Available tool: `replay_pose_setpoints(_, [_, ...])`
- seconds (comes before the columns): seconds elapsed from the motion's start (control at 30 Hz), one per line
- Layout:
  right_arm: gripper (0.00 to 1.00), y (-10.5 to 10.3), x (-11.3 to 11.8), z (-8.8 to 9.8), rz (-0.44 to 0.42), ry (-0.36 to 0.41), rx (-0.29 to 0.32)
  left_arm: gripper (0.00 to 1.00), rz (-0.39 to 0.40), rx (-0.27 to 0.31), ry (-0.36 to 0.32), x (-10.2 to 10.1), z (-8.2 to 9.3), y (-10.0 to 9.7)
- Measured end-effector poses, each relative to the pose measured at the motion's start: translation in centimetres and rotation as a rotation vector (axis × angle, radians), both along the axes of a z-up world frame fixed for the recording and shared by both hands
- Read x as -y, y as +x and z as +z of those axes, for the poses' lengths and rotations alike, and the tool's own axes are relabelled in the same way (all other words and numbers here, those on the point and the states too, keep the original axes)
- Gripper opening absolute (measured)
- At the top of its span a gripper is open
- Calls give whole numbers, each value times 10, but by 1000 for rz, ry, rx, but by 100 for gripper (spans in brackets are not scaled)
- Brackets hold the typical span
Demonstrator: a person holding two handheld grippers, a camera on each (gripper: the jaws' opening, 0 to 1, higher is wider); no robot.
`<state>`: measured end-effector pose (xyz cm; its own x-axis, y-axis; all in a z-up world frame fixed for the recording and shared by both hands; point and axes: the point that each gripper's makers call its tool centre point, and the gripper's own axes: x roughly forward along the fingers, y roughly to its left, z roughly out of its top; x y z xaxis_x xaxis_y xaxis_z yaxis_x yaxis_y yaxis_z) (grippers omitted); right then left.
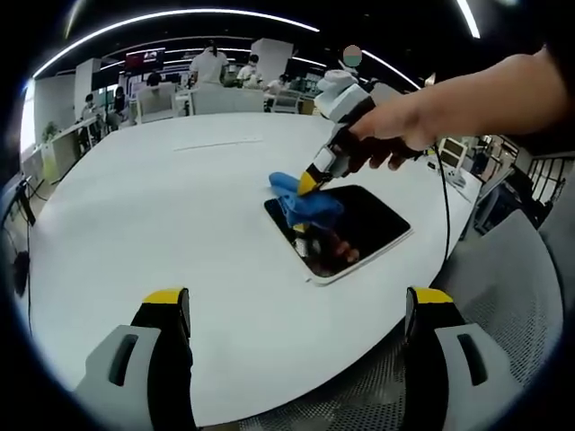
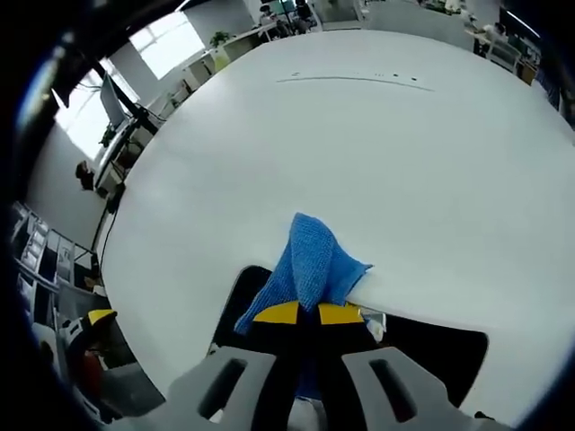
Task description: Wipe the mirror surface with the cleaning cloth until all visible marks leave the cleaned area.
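Blue cleaning cloth clamped in right claw, pressed on dark mirror lying flat on white counter. Left claw held apart, clear of counter edge.

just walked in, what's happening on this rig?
A person is wiping a dark mirror lying flat on a white table. The right claw, held in the person's hand, is shut on a blue cleaning cloth and presses it on the mirror's far-left corner as the left gripper view shows it. Part of the cloth spills onto the table. The left claw hangs open near the table edge, holding nothing.
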<state>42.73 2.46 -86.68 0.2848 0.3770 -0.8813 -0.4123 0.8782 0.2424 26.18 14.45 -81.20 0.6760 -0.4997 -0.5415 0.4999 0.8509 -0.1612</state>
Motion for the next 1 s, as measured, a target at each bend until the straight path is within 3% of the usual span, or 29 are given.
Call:
replay_pose_setpoints(0.37, [0,2,7,-3,-26,-16,-8,99,-6,1,-2,0,0,0])
replay_pose_setpoints(0.57, [0,-2,5,-2,24,-75,32,99,-6,1,-3,0,0,-1])
replay_pose_setpoints(0.67, [0,-4,6,0,-60,-60,20,99,-8,1,-1,0,0,-1])
replay_pose_setpoints(0.73, [0,-7,5,-2,-18,-70,43,98,-9,-2,2,1,-1,-1])
replay_pose_setpoints(1.0, [0,-20,6,-2,-57,-60,55,99,1,6,-3,-1,1,0])
